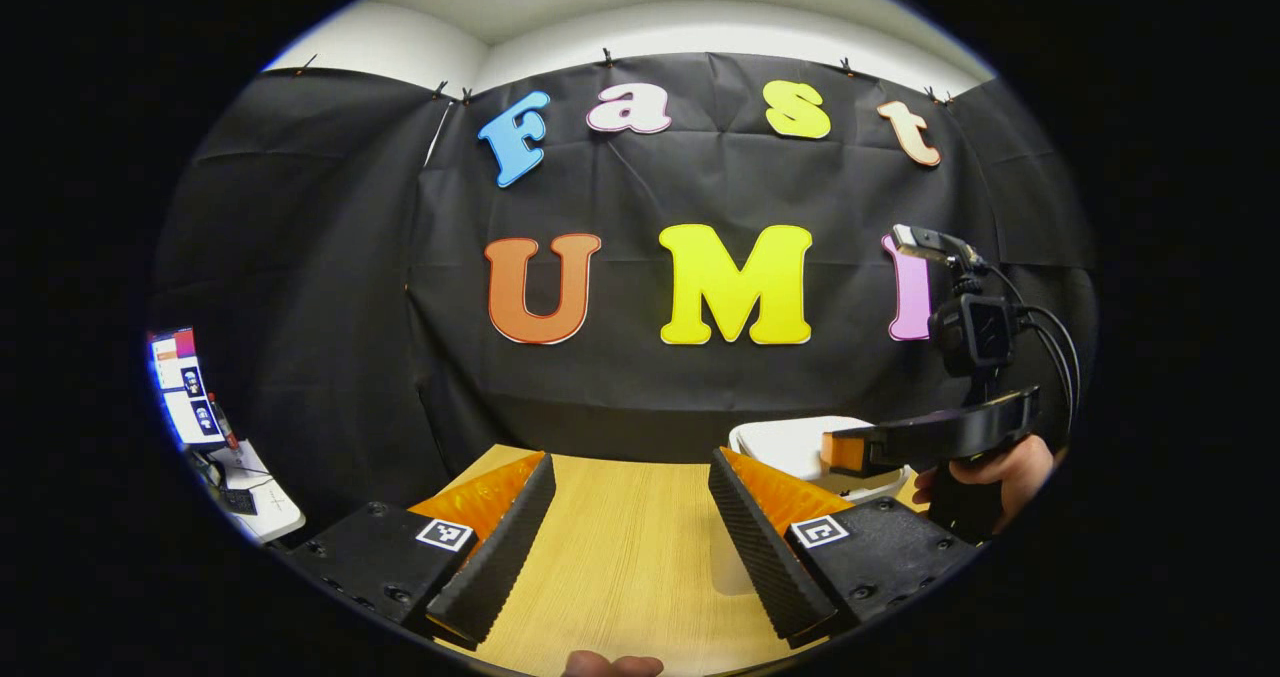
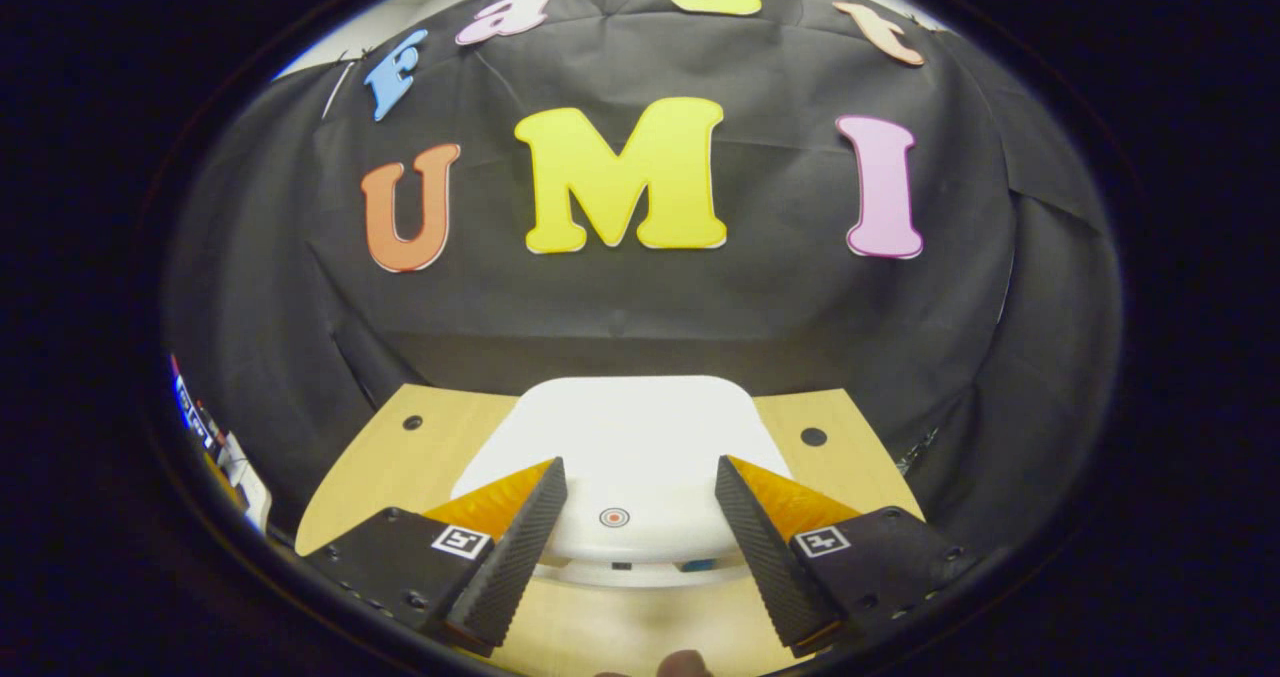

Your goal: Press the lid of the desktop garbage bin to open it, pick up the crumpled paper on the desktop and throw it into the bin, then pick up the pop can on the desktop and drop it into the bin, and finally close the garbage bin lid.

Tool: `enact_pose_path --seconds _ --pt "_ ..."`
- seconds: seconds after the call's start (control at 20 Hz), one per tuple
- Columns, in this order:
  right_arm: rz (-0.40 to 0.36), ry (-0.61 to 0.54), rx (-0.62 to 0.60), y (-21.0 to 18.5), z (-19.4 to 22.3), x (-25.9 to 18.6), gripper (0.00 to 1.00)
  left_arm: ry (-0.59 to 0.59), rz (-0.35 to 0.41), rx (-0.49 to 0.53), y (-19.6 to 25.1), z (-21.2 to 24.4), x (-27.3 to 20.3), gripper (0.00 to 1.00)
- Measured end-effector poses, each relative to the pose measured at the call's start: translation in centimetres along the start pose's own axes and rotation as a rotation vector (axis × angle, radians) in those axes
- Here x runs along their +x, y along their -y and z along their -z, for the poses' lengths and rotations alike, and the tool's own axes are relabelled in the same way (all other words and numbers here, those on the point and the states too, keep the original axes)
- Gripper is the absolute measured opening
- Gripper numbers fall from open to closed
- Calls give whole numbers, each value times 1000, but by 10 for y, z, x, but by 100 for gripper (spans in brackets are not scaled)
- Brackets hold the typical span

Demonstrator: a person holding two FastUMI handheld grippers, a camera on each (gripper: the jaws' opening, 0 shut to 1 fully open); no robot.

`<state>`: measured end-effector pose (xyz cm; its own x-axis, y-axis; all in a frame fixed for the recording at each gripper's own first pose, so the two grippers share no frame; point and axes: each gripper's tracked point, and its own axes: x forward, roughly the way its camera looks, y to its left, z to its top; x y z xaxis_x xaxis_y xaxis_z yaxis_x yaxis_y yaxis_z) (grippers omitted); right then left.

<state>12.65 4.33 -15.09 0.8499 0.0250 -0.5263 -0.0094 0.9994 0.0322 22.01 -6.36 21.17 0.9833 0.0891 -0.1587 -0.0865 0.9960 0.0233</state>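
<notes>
Backing wooden desktop [image 2: 850,427], black cloth wall [image 2: 620,307].

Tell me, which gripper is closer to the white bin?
Right. The right gripper hangs open just over the bin's closed lid; the left gripper is off to the side above bare table.

A light wooden table [image 2: 400,467] stands against the black cloth wall. A white bin [image 2: 630,457] with its lid down sits on it near the back edge, and two small dark holes [image 2: 813,436] mark the tabletop on either side of it.
</notes>
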Motion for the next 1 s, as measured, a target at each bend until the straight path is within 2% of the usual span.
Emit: enact_pose_path --seconds 0.35,0.6,0.75,1.0 --pt "9 -24 -22 -1 20 6 94 -12 -22 -10 -9 5 -1 99" --pt "-8 21 -25 -2 24 4 95 -26 -16 -17 -9 12 3 99" --pt "-10 37 -82 -2 30 9 97 -37 -1 -19 -2 14 5 99" --pt "-10 106 -60 -1 30 8 97 -40 35 -15 12 14 9 99"
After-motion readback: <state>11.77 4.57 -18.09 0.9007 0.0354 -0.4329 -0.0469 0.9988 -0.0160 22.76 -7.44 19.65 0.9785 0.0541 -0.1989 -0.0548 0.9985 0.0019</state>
